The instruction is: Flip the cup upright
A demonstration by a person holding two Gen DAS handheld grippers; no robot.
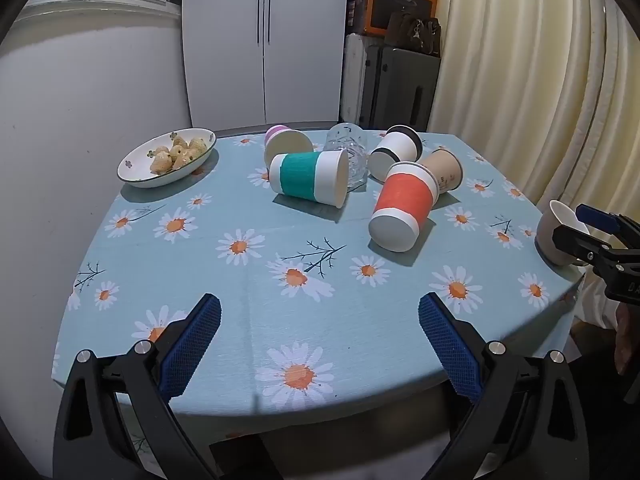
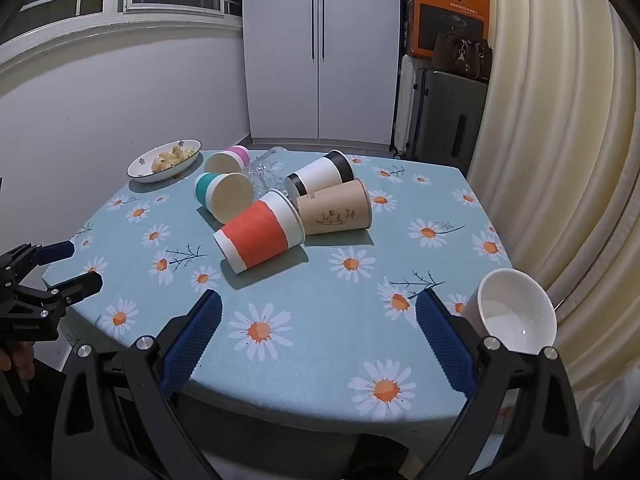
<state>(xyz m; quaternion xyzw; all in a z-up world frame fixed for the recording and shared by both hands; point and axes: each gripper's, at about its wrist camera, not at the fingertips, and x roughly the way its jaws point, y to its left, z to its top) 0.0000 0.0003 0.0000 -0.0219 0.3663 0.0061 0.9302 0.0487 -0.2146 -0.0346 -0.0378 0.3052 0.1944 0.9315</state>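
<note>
Five paper cups [image 2: 260, 236] and one glass [image 1: 347, 152] lie tipped mid-table [image 1: 240, 300]; one mug [image 2: 514, 310] stands at the right edge. Left gripper [image 1: 320, 320] and right gripper [image 2: 318, 316] hover level over the near edge, jaws wide, empty.

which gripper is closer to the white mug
Right. The right gripper hangs open with the white mug just beside its right finger. The left gripper, also open, is across the table's near edge.
</note>
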